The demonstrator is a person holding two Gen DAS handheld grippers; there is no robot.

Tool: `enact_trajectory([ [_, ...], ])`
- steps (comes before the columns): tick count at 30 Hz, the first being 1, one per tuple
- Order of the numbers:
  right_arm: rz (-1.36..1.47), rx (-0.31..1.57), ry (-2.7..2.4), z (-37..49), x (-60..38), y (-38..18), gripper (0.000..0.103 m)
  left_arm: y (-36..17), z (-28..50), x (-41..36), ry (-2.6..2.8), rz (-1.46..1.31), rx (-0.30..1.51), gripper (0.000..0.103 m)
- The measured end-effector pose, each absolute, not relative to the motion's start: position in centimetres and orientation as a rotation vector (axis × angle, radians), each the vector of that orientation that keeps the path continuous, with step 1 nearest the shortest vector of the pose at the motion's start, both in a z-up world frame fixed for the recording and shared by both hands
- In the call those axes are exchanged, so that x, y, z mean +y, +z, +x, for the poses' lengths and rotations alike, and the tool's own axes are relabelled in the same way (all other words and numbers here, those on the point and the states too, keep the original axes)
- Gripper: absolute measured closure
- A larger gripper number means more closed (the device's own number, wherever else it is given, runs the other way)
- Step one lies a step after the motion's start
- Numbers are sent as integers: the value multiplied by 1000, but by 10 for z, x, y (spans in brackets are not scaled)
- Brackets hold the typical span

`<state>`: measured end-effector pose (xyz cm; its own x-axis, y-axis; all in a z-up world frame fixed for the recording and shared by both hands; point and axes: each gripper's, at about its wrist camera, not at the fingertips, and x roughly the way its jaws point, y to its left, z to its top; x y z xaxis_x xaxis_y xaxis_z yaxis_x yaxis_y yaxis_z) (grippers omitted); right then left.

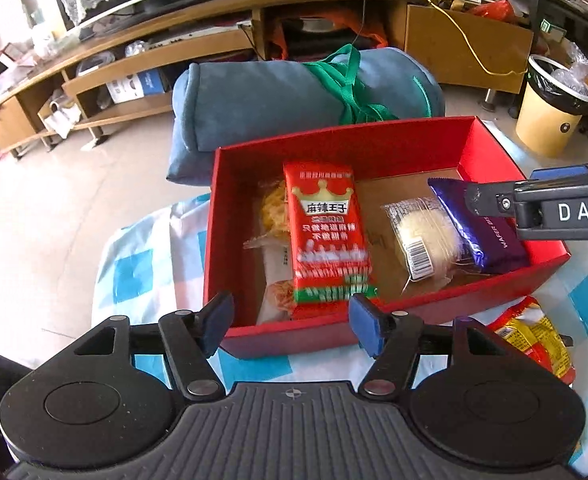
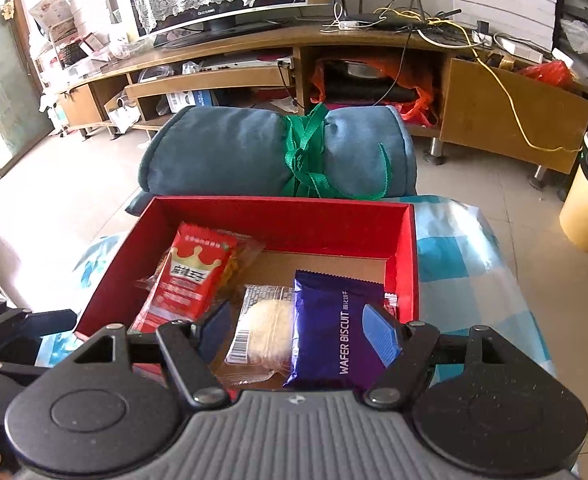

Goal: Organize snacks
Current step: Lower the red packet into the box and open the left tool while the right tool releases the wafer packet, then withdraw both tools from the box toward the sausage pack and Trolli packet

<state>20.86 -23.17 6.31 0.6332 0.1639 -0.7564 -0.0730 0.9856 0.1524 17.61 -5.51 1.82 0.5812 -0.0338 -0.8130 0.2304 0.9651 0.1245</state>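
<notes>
Inside rectangular red cardboard box (image 1: 374,152), glossy crinkled packets; left claw (image 1: 289,322), right claw (image 2: 300,334) both agape, empty.

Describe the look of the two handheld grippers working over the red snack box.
Both match. The left gripper has a grey ribbed body, two round black discs, black linkage arms with silver rivets, and blue ribbed pads on its fingers. The right gripper looks the same; from the side it shows white "DAS" lettering.
</notes>
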Motion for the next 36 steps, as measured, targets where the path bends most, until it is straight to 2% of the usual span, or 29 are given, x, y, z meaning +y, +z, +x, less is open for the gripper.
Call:
enact_trajectory([
  [4,112,875,139,199,-231,66,35,24,170,-53,-168,205,935,26],
  [36,172,953,112,128,-241,51,35,25,132,-64,-239,185,940,19],
])
